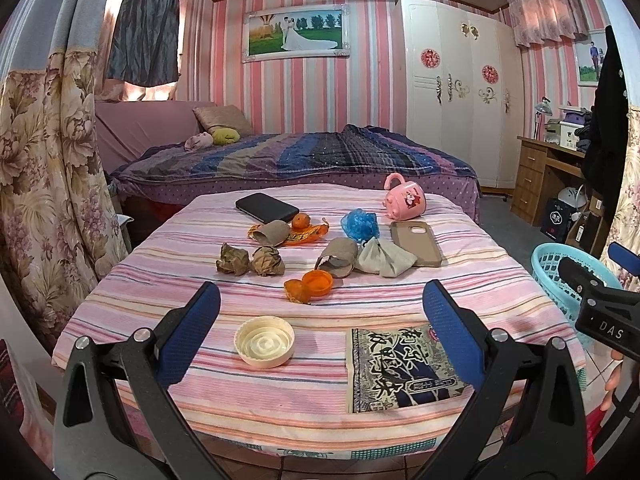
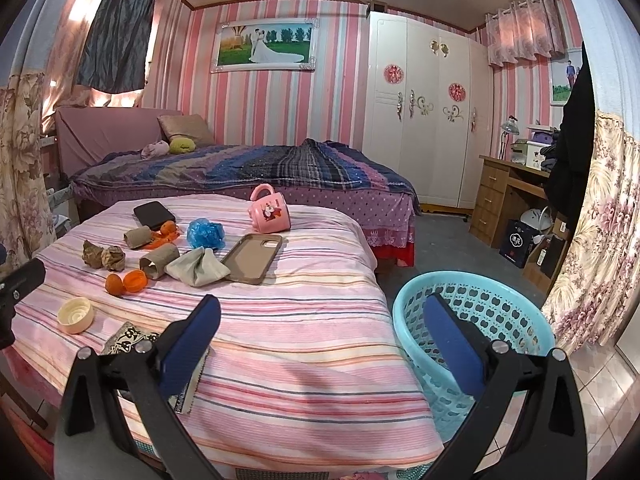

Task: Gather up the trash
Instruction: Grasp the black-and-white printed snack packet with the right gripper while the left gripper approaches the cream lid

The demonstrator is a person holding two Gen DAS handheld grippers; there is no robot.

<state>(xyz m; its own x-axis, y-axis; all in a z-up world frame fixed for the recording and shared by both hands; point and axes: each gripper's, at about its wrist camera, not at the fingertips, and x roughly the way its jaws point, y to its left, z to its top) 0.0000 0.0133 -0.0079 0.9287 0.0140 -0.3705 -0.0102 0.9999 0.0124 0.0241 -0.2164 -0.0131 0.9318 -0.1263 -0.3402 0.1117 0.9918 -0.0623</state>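
Left tool [image 1: 320, 300] and right tool [image 2: 320, 316] both apart, empty; nothing collected yet, so I next close left on near cream lid [image 1: 264, 341], then carry right to basket [image 2: 516, 304].

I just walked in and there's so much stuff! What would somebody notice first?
Probably the pile of litter in the middle of the pink striped table: crumpled brown paper balls, cardboard tubes, orange peel and a blue plastic wad. Next, the pink mug lying on its side at the far edge, and the turquoise basket on the floor to the table's right. Both tongs, left and right, hang open in front.
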